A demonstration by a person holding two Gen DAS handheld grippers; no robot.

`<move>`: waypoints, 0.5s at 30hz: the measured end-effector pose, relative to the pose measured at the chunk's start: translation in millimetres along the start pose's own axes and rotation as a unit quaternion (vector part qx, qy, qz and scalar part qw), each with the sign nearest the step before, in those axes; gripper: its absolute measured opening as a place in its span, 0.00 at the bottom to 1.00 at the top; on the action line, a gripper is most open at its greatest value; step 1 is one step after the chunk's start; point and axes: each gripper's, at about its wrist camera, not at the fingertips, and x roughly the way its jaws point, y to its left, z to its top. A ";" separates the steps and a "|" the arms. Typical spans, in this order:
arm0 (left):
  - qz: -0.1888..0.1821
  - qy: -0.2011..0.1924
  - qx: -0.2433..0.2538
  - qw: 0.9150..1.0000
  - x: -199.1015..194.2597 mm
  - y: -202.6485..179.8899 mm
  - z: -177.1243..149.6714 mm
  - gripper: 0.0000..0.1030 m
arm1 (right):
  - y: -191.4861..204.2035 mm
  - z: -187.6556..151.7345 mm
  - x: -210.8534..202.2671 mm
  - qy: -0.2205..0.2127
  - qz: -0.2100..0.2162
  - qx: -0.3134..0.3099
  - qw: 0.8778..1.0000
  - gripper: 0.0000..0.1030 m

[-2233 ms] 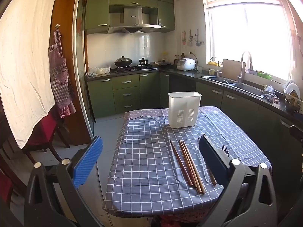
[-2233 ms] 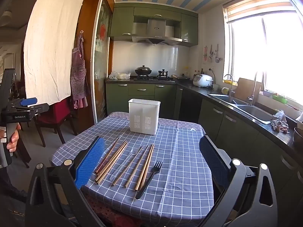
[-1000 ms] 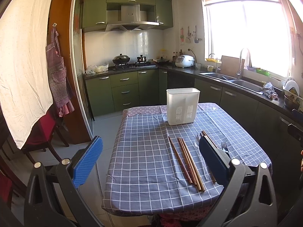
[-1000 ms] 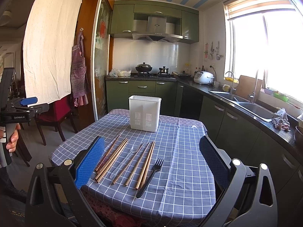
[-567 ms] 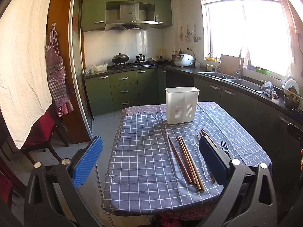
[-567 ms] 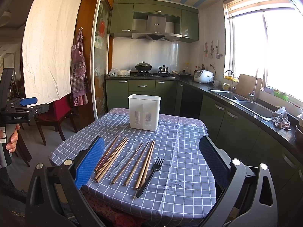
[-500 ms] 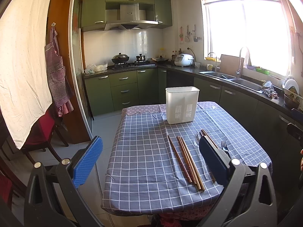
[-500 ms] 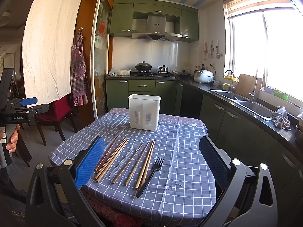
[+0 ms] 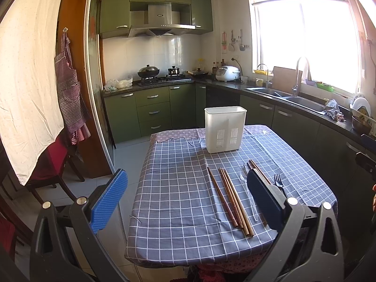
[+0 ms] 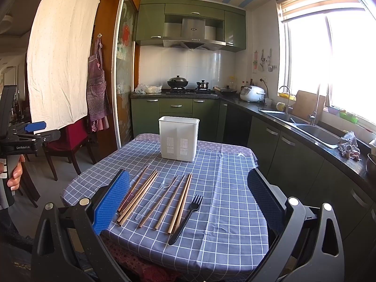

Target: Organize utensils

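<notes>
Indoors, green kitchen; checked tablecloth [image 10: 230, 202]; both grippers [image 9: 185, 197] [image 10: 188, 197] spread wide, empty.

both wrist views, facing shared table [image 9: 178, 188]

It was a home kitchen: green cabinets [image 10: 176, 108], range hood [image 10: 192, 35], gas stove [image 10: 191, 91], sink [image 10: 315, 131], checked-cloth table [image 10: 225, 199]

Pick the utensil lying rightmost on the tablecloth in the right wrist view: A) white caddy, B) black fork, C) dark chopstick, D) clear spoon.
B: the black fork lies to the right of all the chopsticks and the clear spoon on the tablecloth.
</notes>
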 end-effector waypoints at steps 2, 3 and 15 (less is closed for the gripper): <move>-0.001 0.001 0.001 1.000 1.1 -0.6 -0.4 0.94 | 0.1 -0.1 -0.2 0.000 -0.001 0.000 1.000 0.96; -0.001 0.002 0.000 1.000 1.3 -0.8 -0.7 0.94 | -0.2 0.2 -0.4 0.000 -0.001 0.000 1.000 0.96; -0.001 0.005 0.002 1.000 3.2 -2.0 0.7 0.94 | -0.6 -2.3 1.9 0.000 -0.002 0.001 1.000 0.96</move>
